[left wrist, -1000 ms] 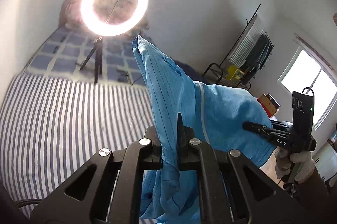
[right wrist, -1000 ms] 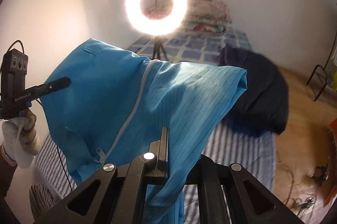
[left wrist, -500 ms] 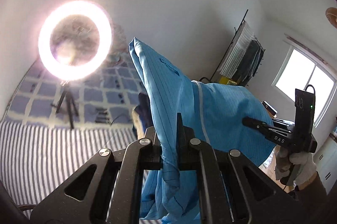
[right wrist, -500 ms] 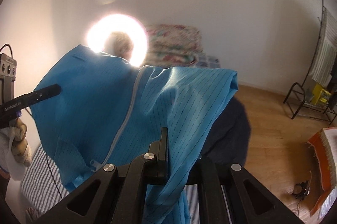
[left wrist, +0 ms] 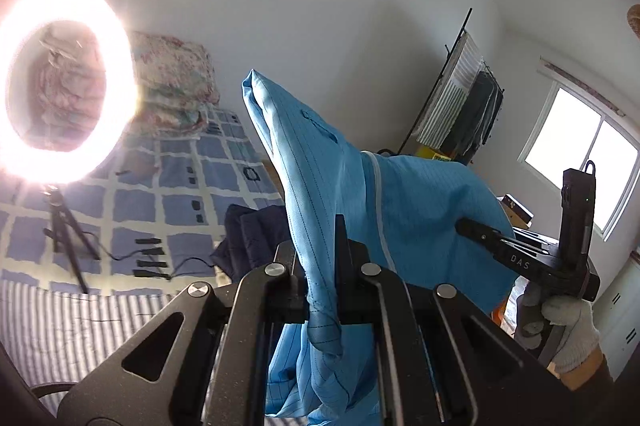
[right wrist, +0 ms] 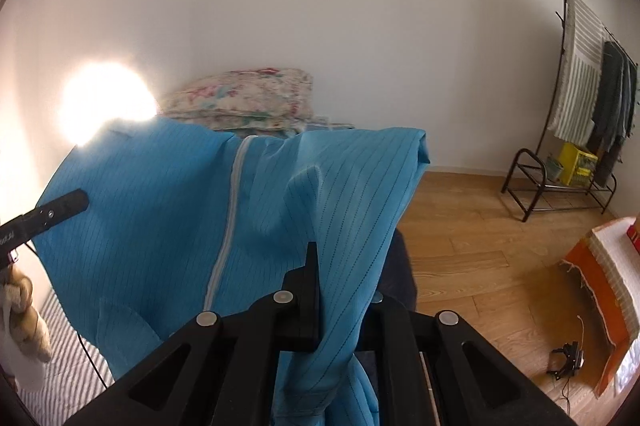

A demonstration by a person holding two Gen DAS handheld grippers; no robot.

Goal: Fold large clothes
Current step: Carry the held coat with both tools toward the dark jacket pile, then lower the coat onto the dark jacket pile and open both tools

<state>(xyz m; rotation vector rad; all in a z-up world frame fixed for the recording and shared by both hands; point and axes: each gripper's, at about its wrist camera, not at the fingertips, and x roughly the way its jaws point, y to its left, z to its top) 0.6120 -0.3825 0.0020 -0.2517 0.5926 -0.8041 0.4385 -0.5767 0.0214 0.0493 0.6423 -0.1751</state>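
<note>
A light blue pinstriped garment (left wrist: 420,209) with a pale zip strip hangs in the air, stretched between both grippers. In the left wrist view my left gripper (left wrist: 322,266) is shut on a bunched edge of it, and cloth droops below the fingers. Far right, a gloved hand (left wrist: 568,330) holds the right gripper (left wrist: 460,224), its tip against the cloth. In the right wrist view my right gripper (right wrist: 320,266) is shut on another fold of the garment (right wrist: 160,205). The left gripper (right wrist: 80,201) pokes in from the left edge.
A lit ring light (left wrist: 60,81) stands on a tripod (left wrist: 64,238) on the bed (left wrist: 80,318), with a checked blanket (left wrist: 180,185), floral pillows (left wrist: 172,73) and a dark navy garment (left wrist: 248,234). A clothes rack (right wrist: 592,93) stands on wooden floor (right wrist: 480,226) beside an orange box (right wrist: 600,286).
Both views have swung to the right, so the ring light slid toward the left edge and the rack and floor came in. Both grips on the blue garment are unchanged.
</note>
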